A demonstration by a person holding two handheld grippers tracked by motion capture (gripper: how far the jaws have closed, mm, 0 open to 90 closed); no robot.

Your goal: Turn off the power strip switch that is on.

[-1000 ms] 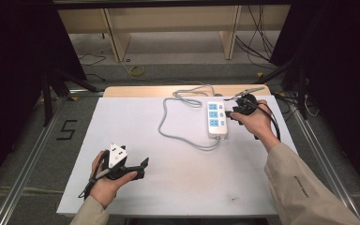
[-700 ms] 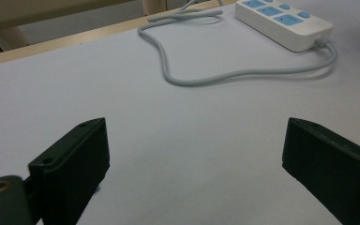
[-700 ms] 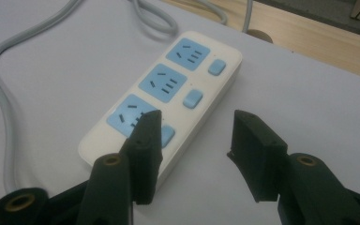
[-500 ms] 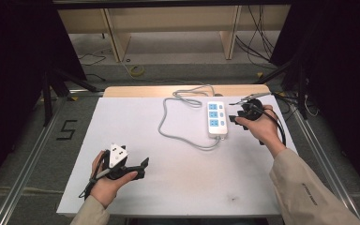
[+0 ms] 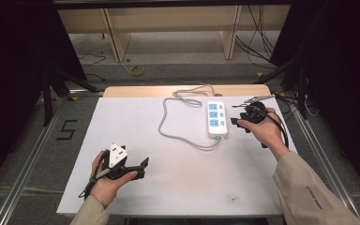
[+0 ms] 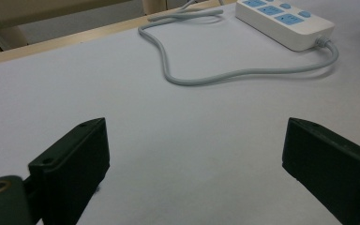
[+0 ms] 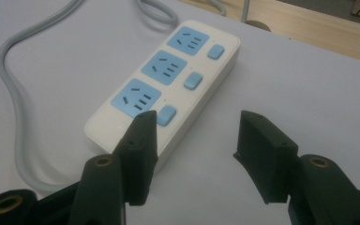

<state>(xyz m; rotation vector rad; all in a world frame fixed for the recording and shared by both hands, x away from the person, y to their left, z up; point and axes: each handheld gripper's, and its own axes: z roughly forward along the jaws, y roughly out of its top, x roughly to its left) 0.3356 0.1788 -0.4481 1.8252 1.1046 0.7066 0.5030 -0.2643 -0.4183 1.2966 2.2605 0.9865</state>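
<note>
— Currently, where's the power strip (image 5: 216, 119)?
— Flat on the white worktop (image 5: 178, 187), grey cord (image 5: 168, 131) looped beside it. My right tongs (image 7: 194, 140) have just been opening, nothing between them, just beside its end. My left tongs (image 6: 192, 168) stand wide, well apart.

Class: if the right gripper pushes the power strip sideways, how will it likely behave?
The power strip lies flat and boxy, so it would probably slide, not tip. Its smooth plastic may slip on the table. The looped grey cord looks floppy and would likely trail, perhaps turning the strip.

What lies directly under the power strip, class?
The power strip lies flat on the white table. Its grey cable loops beside it. The spot under its body is covered.
</note>
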